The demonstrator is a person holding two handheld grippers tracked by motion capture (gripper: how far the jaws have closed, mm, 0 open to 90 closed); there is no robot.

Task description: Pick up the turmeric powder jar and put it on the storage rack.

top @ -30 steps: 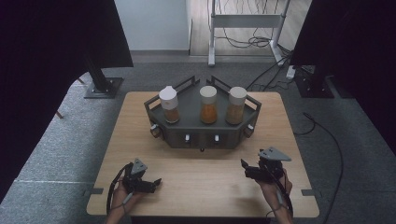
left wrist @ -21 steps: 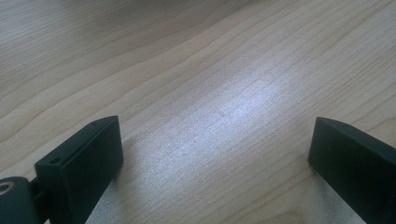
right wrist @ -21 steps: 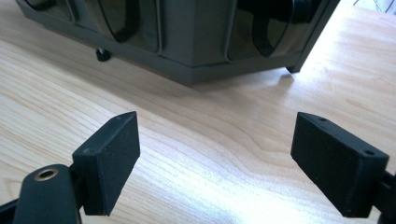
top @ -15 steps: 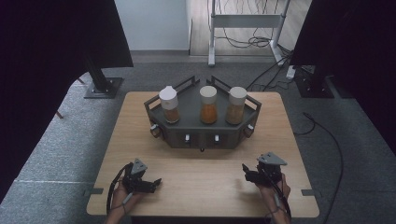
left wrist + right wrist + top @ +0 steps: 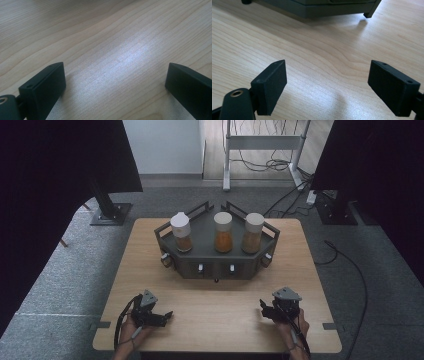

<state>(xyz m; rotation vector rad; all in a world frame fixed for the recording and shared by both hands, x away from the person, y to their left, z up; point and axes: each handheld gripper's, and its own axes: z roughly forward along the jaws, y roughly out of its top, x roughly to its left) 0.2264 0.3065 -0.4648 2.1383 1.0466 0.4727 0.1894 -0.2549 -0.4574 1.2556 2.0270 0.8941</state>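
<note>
Resting low at the near edge of the wooden table (image 5: 150, 250), both grippers sit with their jaws spread and nothing between them. The left gripper (image 5: 162, 316) lies near the front left corner, and the left gripper view looks past its two black jaws at bare wood grain. The right gripper (image 5: 264, 309) sits near the front right corner; the right gripper view shows its jaws equally wide apart over empty tabletop, with the foot and lower wall of the dark grey rack (image 5: 317, 10) just beyond.

Farther back, at the middle of the table, that rack (image 5: 220, 265) carries three upright jars in a row: a white-capped jar (image 5: 181, 232) at the left, an orange-filled jar (image 5: 223, 232) in the centre and a tan-lidded jar (image 5: 253, 233) at the right. All three stand well apart from either gripper.

The step in hand looks like a first reach toward the jars. To do it well, each hand should lift clear of the table before travelling forward, come in over the rack's raised rail rather than through it, keep the jaws wide until they straddle one jar's body below the lid, and close squarely so the neighbouring jars stay untouched.
</note>
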